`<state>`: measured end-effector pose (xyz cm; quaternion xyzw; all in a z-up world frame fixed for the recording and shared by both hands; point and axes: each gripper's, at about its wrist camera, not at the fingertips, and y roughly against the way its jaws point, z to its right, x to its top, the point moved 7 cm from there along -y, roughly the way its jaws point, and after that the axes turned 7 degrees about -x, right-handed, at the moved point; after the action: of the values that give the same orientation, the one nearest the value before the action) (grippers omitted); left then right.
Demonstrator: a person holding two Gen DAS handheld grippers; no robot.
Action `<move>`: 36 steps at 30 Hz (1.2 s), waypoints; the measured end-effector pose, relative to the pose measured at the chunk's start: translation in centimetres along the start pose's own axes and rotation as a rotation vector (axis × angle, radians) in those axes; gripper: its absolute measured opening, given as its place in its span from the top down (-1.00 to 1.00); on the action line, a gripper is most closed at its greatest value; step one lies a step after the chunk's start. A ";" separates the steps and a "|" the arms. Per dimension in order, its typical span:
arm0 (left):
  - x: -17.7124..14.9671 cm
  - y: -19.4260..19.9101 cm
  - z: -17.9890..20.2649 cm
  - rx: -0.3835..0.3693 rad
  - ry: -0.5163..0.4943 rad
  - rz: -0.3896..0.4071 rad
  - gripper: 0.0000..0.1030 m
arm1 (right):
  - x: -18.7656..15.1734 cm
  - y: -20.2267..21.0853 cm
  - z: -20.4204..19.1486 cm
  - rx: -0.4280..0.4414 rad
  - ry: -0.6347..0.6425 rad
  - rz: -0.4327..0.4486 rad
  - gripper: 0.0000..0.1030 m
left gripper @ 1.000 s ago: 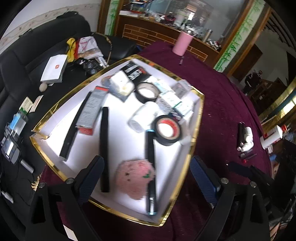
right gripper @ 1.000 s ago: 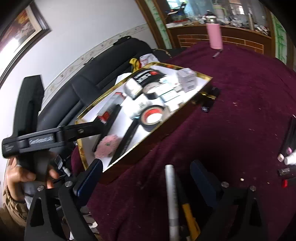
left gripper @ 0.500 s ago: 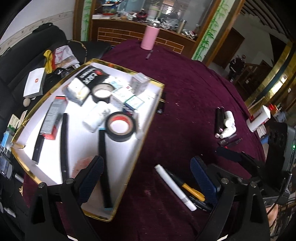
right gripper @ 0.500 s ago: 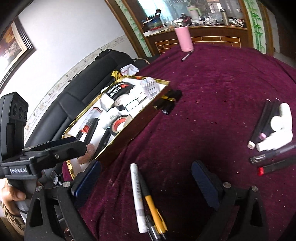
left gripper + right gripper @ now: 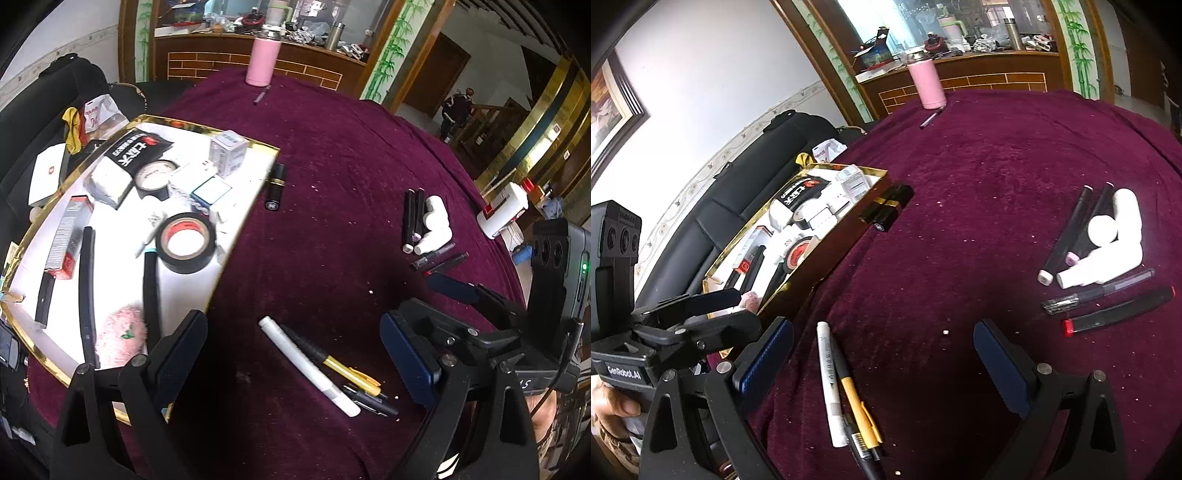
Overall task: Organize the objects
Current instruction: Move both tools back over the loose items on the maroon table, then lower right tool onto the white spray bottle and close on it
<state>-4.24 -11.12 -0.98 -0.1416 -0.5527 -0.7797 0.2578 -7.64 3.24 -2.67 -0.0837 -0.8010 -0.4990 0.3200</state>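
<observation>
Both hand-held grippers, left [image 5: 291,354] and right [image 5: 882,354], spread apart, empty. Near table [image 5: 332,155] front edge: one white marker [image 5: 308,365], one yellow pen [image 5: 349,371]. In tray [image 5: 236,236]: two tape rolls [image 5: 184,242].

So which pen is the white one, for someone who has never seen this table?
On the maroon tablecloth, right of the gold-rimmed tray, a small bundle of pens lies near the camera. The white marker is its leftmost and longest piece, touching a black-and-yellow pen.

One gold-rimmed tray [image 5: 242,225], two tape rolls [image 5: 184,242], one pink flask [image 5: 262,61], one white marker [image 5: 308,365], one lipstick [image 5: 276,186]
</observation>
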 end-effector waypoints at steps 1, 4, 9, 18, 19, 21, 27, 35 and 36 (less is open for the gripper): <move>0.1 -0.1 0.3 0.000 -0.002 -0.001 -0.83 | 0.0 0.1 0.3 -0.003 -0.002 0.002 -0.95; 0.3 -0.5 1.4 -0.011 -0.023 -0.004 -0.83 | 0.0 0.5 1.3 -0.016 -0.013 0.009 -0.95; 0.5 -1.5 3.5 -0.030 -0.064 -0.022 -0.83 | 0.1 1.2 3.1 -0.040 -0.044 0.021 -0.95; 1.3 -3.2 6.0 -0.043 -0.116 -0.043 -0.83 | 0.4 2.7 7.1 -0.095 -0.099 0.042 -0.95; 1.5 -3.4 6.1 -0.044 -0.118 -0.045 -0.83 | 0.4 2.9 7.6 -0.101 -0.106 0.045 -0.95; 1.7 -3.8 6.5 -0.046 -0.121 -0.050 -0.83 | 0.4 3.3 8.6 -0.114 -0.120 0.053 -0.95; 2.3 -5.6 7.8 -0.050 -0.142 -0.071 -0.83 | 0.4 4.0 12.0 -0.159 -0.184 0.053 -0.95; 2.8 -8.7 10.0 -0.067 -0.168 -0.108 -0.82 | 1.0 3.7 15.5 -0.176 -0.253 0.039 -0.65; 2.7 -9.0 10.3 -0.070 -0.172 -0.114 -0.82 | 1.2 3.5 15.7 -0.165 -0.264 0.035 -0.58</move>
<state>-12.20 0.12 -3.11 -0.1850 -0.5525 -0.7969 0.1596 -13.71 18.12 -4.05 -0.1882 -0.7909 -0.5421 0.2126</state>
